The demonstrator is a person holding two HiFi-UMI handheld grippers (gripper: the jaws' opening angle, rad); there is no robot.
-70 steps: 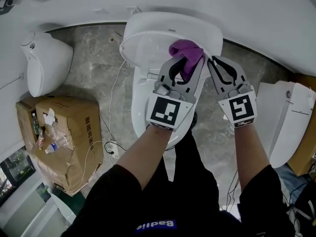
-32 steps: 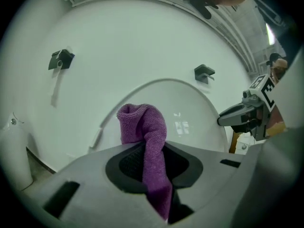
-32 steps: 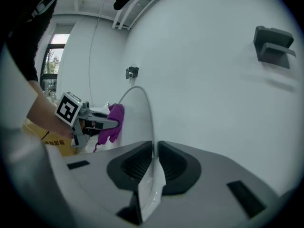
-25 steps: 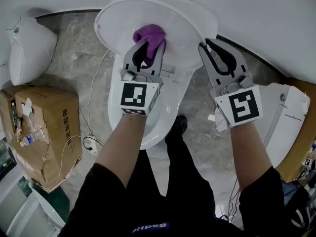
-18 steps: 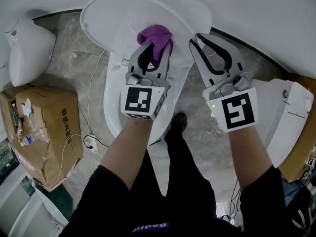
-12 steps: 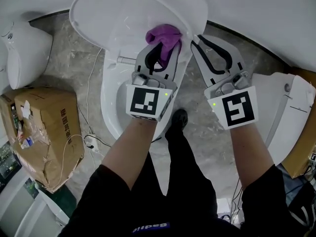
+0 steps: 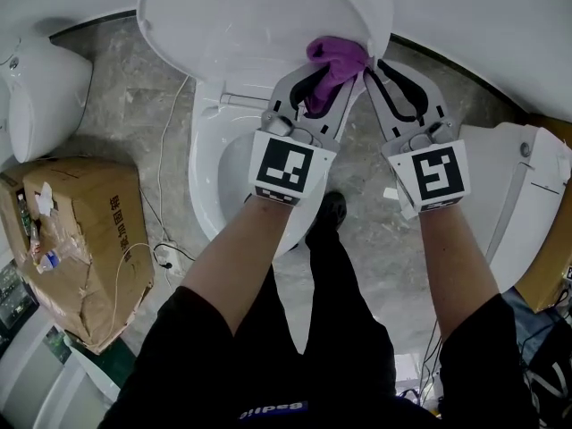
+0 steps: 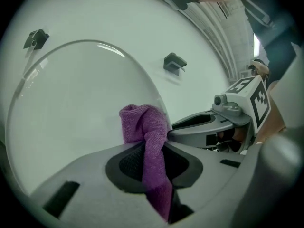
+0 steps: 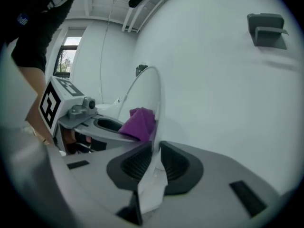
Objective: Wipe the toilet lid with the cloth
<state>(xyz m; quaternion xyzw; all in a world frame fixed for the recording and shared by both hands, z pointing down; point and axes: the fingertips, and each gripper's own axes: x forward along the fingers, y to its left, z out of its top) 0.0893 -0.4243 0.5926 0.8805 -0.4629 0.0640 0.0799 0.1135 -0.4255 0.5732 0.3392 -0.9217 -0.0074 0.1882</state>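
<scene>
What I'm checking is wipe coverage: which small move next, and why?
Probably sweep the purple cloth, gripped in the left claw, leftward across the raised toilet lid: it sits at the lid's right edge, where the right claw pinches the rim.

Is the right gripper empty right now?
No. In its own view, the right gripper is clamped on the edge of the raised toilet lid.

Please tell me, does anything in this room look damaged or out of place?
Yes. The cardboard box left of the toilet is crumpled and torn, with loose tape and scraps on top. A thin cable trails loose over the floor beside it. The toilet lid and the cloth look normal.
</scene>
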